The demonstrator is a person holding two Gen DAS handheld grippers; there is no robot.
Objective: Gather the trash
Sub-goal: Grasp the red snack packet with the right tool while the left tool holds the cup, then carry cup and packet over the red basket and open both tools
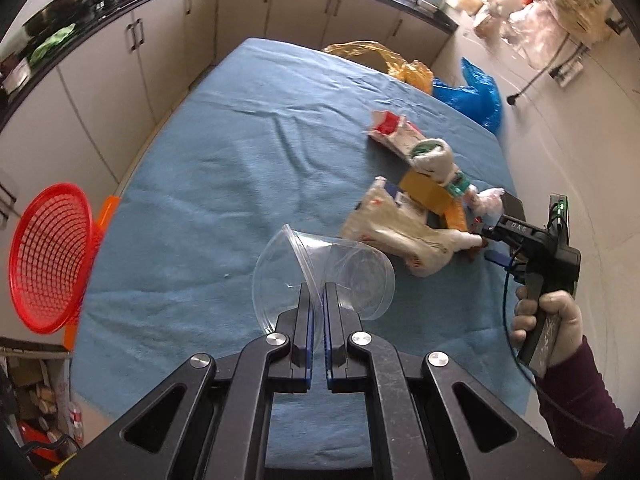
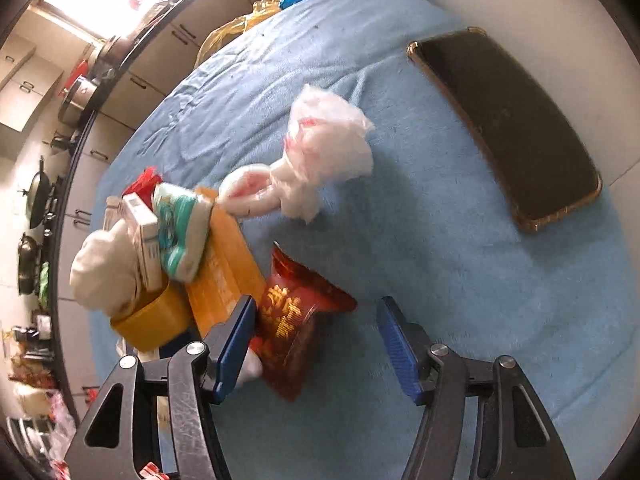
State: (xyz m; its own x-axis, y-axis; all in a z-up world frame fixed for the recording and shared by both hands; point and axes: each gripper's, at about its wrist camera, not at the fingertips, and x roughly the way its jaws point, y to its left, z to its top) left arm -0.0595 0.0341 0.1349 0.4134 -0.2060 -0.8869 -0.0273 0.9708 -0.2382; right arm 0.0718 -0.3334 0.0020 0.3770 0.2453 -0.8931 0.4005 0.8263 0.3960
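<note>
Pinching a clear round plastic cup [image 1: 320, 276] rim, left gripper [image 1: 319, 300] jaws closed.

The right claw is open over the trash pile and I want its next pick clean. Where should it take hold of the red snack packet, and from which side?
Grip the red snack packet at its flared end, the edge nearest the bare blue cloth. It lies flat and crumpled, hemmed by the orange carton on its other side, so the right claw should probably come from above on the open side.

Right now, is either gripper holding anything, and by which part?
The left gripper is shut on the clear plastic cup, pinching its wall near the rim. The right gripper holds nothing; its jaws stand open around the red snack packet.
</note>
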